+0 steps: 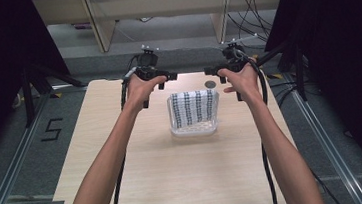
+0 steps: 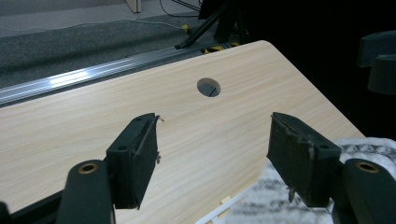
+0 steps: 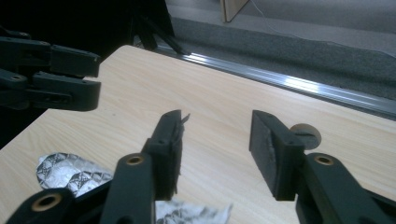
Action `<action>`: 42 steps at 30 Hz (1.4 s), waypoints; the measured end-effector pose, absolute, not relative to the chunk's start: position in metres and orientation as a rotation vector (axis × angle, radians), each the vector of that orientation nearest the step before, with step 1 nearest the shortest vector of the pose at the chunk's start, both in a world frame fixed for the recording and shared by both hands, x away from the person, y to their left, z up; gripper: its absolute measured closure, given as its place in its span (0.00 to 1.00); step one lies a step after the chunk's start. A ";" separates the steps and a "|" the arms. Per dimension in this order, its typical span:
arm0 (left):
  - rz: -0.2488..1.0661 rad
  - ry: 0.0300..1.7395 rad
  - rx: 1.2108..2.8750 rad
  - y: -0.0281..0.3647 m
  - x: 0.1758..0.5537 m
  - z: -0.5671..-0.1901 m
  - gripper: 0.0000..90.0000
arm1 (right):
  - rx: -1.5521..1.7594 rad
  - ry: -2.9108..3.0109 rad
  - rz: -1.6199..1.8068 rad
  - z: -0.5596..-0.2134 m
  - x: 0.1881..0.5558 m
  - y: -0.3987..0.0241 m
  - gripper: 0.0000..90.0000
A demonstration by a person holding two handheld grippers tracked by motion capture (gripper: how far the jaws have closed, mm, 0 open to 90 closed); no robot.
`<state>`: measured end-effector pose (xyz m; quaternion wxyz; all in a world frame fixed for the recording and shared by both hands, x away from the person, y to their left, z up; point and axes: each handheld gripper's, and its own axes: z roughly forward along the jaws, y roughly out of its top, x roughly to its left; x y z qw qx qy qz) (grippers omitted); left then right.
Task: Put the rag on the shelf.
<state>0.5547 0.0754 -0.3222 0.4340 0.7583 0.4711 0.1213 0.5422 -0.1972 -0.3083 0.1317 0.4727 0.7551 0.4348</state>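
A clear plastic tub stands at the middle of the wooden table, with a black-and-white patterned cloth draped over its far rim and into it. My left gripper hovers just beyond the tub's far left corner, and my right gripper just beyond its far right corner. In the left gripper view the left gripper stands open with bare table between its jaws and the cloth below its right jaw. In the right gripper view the right gripper is open and empty above the cloth.
A round cable hole lies in the table behind the tub. Past the far edge run an aluminium floor rail and dark stand legs. Black curtains close both sides. Cables trail along both forearms.
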 end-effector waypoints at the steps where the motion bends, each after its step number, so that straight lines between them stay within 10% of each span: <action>1: 0.303 1.173 1.889 0.076 0.553 -0.320 0.36 | 1.376 2.196 1.258 -0.308 0.541 -0.198 0.59; 42: 0.342 1.065 1.905 0.097 0.482 -0.305 0.25 | 1.139 2.298 1.302 -0.293 0.483 -0.179 0.40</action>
